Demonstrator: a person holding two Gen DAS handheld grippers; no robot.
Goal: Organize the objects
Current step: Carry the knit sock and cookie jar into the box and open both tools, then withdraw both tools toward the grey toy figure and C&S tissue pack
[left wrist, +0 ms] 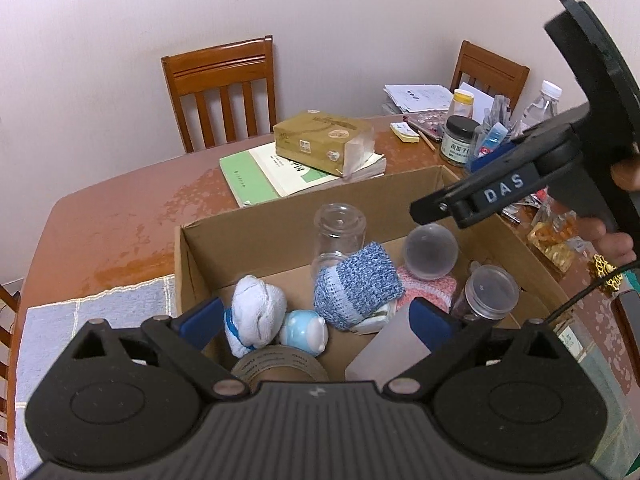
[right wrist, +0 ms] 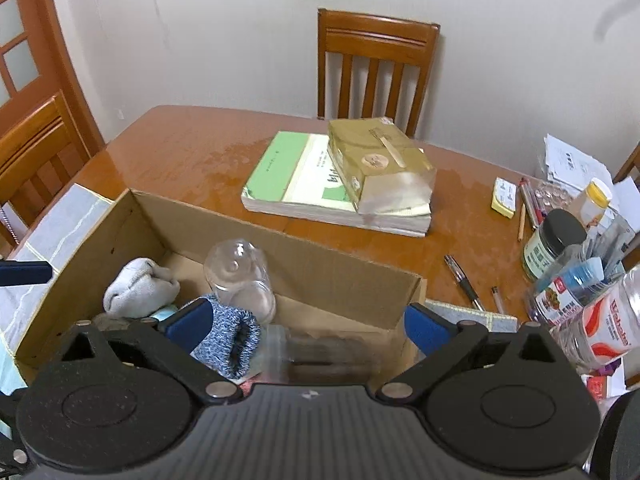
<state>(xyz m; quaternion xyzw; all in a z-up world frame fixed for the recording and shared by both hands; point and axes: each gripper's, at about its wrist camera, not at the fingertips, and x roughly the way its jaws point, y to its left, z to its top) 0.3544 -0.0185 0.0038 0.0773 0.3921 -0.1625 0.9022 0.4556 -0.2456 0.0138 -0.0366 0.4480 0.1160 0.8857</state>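
Note:
An open cardboard box (left wrist: 248, 220) stands on the table and holds a glass jar (left wrist: 338, 236), a blue knit cloth (left wrist: 356, 284), a white sock bundle (left wrist: 258, 314), a blue toy (left wrist: 304, 330), a tape roll (left wrist: 276, 368), a clear ball (left wrist: 431, 251), a lidded jar (left wrist: 486, 294) and a frosted cup (left wrist: 390, 350). My left gripper (left wrist: 316, 320) is open above the box's near side. My right gripper (right wrist: 308, 320) is open over the box (right wrist: 340, 264), above a clear container (right wrist: 320, 356). It shows in the left wrist view (left wrist: 452, 208) above the ball.
Books (left wrist: 280, 172) with a tissue pack (left wrist: 324, 140) lie behind the box. Jars, bottles and pens (right wrist: 560, 248) crowd the table's right side, with loose pens (right wrist: 464, 280) near the box corner. A grey cloth (left wrist: 92, 316) lies left. Chairs (left wrist: 222, 88) stand around.

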